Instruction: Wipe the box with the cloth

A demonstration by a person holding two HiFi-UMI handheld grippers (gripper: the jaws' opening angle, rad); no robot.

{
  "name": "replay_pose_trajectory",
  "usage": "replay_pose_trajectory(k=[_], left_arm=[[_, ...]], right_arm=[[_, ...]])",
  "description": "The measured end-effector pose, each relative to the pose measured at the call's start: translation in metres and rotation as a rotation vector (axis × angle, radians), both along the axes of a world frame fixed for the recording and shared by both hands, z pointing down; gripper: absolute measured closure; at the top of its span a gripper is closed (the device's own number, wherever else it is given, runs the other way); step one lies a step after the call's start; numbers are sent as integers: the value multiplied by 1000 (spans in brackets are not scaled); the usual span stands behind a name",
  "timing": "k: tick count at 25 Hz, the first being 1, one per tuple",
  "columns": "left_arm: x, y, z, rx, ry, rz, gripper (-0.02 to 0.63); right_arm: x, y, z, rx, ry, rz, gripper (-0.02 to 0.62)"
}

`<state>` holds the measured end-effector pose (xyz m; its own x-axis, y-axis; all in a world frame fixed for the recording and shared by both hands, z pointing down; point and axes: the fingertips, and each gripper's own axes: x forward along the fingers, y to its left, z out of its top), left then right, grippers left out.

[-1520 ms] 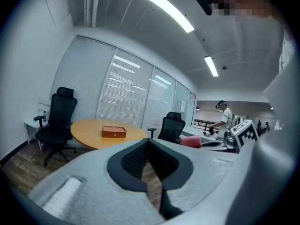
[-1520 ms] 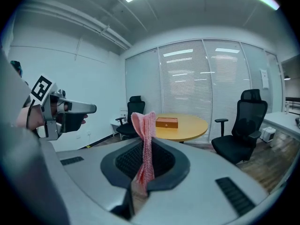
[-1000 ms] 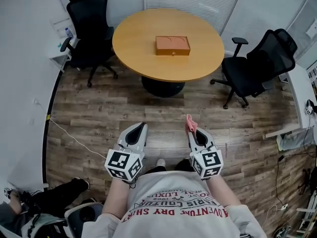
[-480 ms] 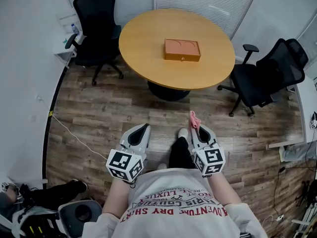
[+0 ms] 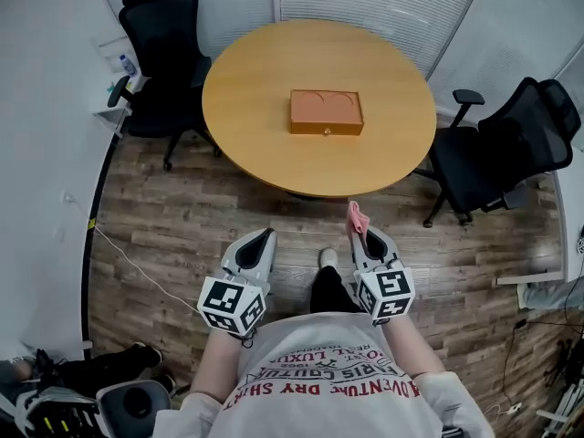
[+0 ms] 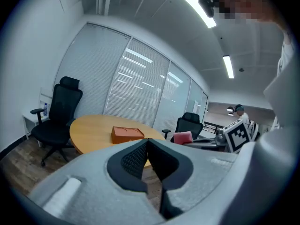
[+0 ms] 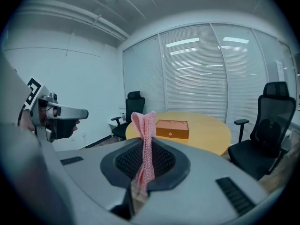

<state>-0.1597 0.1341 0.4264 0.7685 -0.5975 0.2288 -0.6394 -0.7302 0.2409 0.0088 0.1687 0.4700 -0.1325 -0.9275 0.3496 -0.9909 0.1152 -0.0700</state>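
Black office chair (image 5: 166, 36) at far left, by the wall. Left gripper (image 5: 261, 236) is held low in front of the person, over the wood floor; in the left gripper view its jaws are pressed together with nothing between them. Round wooden table (image 5: 239, 94) ahead, well apart from both grippers. The orange box (image 5: 326, 112) lies flat near the table's middle, lid closed, nothing touching it. Right gripper (image 5: 358, 233) sits beside the left one at about the same height, jaws clenched on a pink cloth (image 5: 355, 216). In the right gripper view the cloth (image 7: 144, 139) stands up between the pads as a narrow folded strip, its top poking above the tips. Second black chair (image 5: 506, 144) at right of the table.

Progress: cloth is in hand, so the pickup looks done. No wiping has started, since the cloth is nowhere near the box. Left to do: walk up to the table, bring the cloth down on the box and rub it, maybe steadying the box with the left gripper.
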Motion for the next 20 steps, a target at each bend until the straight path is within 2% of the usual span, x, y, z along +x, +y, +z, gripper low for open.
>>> replay_pose_trajectory(k=[9,15,20], left_arm=[[98,-91,3,-19,-44,-53,597],[143,-151,2,-6,-55,-99,597],[166,-185,12,-31,-63,-126,597]], right_arm=[[106,-95,3,-6,-31,-25,563],[149,-159,-2,23,-31,-104,563],[171,-202,7,-6,-20,-142,565]])
